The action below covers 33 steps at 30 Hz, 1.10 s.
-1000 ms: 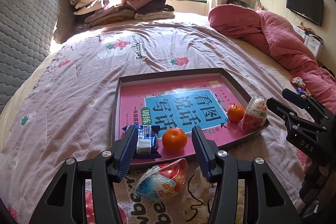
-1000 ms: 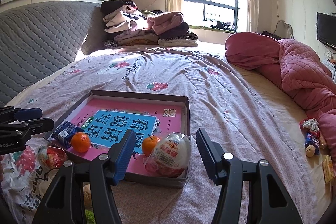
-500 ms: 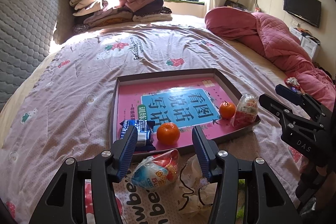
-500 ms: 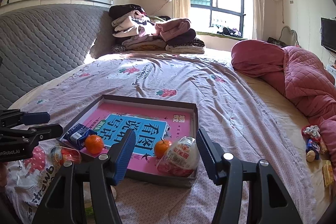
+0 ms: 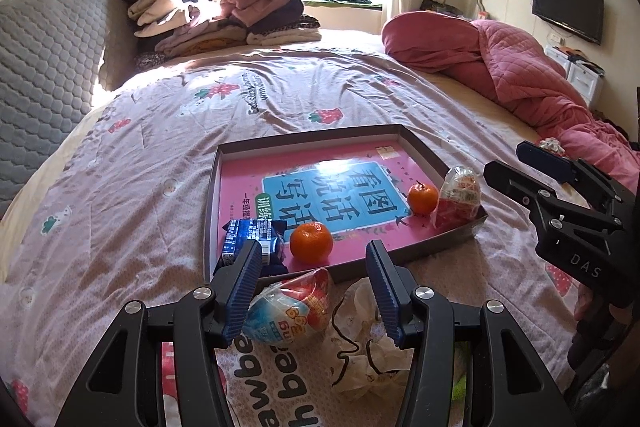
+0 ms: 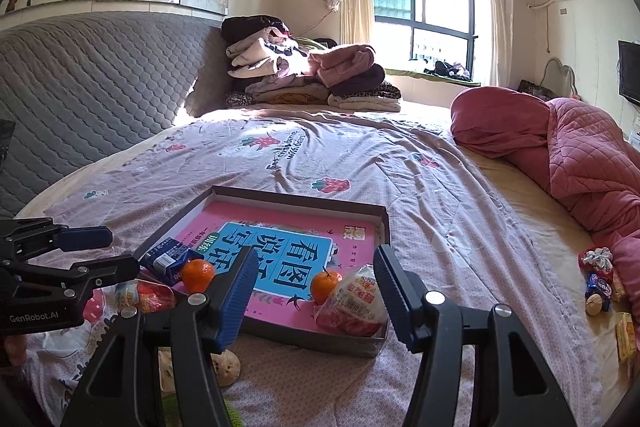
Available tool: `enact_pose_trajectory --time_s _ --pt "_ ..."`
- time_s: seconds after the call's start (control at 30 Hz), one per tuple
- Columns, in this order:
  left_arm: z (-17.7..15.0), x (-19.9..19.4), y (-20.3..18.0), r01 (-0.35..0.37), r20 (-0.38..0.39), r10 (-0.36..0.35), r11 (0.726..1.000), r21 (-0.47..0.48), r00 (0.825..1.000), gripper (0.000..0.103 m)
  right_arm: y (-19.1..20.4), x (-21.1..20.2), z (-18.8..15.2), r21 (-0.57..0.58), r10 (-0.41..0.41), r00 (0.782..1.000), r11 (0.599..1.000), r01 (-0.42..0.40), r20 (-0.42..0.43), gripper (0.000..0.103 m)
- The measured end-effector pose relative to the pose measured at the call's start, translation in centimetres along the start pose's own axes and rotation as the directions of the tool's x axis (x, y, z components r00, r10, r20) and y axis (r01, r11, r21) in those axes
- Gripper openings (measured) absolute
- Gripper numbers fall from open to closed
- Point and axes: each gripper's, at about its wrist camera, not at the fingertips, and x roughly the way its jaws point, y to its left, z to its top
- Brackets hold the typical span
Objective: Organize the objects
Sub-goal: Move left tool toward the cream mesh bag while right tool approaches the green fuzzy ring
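Observation:
A shallow brown box (image 5: pixel 312 139) with a pink book lining it lies on the bed; it also shows in the right wrist view (image 6: pixel 384 223). Inside are two tangerines (image 5: pixel 311 242) (image 5: pixel 422 197), a blue snack pack (image 5: pixel 252 239) and a red-white toy egg pack (image 5: pixel 458 197). My left gripper (image 5: pixel 314 287) is open, its fingers either side of a blue-red toy egg pack (image 5: pixel 292 309) that lies on the bed just outside the box. My right gripper (image 6: pixel 314 293) is open and empty, hanging in front of the box's near corner.
A crumpled white bag (image 5: pixel 368 339) lies beside the egg pack. Loose snacks (image 6: pixel 600 279) lie at the right by the red quilt (image 6: pixel 580 155). Folded clothes (image 6: pixel 304 71) are stacked at the headboard. A small brown object (image 6: pixel 226 367) lies near the bed's front.
My left gripper has drawn back from the box, so the blue-red egg pack now sits farther between its fingers. My right gripper has risen and pulled back a little. Both stay open.

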Motion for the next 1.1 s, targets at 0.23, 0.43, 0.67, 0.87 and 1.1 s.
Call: enact_pose_trajectory --time_s 0.23,0.43,0.67,0.87,1.1 --pt "-0.6 -0.5 -0.1 -0.002 0.001 0.002 1.000 -0.001 1.000 0.056 0.3 -0.9 -0.1 -0.007 0.014 1.000 1.000 -0.014 0.020 0.059" --pt "-1.2 -1.1 0.0 0.008 0.002 -0.008 1.000 -0.007 1.000 0.056 0.5 -1.6 0.0 -0.012 0.025 0.999 1.000 -0.024 0.037 0.060" --pt "-2.2 -1.6 0.6 0.019 -0.009 -0.019 0.999 -0.030 1.000 0.056 1.5 -2.6 -0.1 -0.024 0.041 0.998 0.999 -0.040 0.053 0.060" --pt "-2.4 -2.3 1.4 0.018 0.001 -0.018 0.998 -0.053 1.000 0.056 2.3 -3.6 -0.1 -0.044 0.062 0.995 0.997 -0.058 0.078 0.060" --pt "-2.6 -2.8 1.8 0.017 0.004 -0.017 0.998 -0.065 1.000 0.056 3.0 -4.3 -0.2 -0.063 0.072 0.993 0.996 -0.067 0.091 0.060"
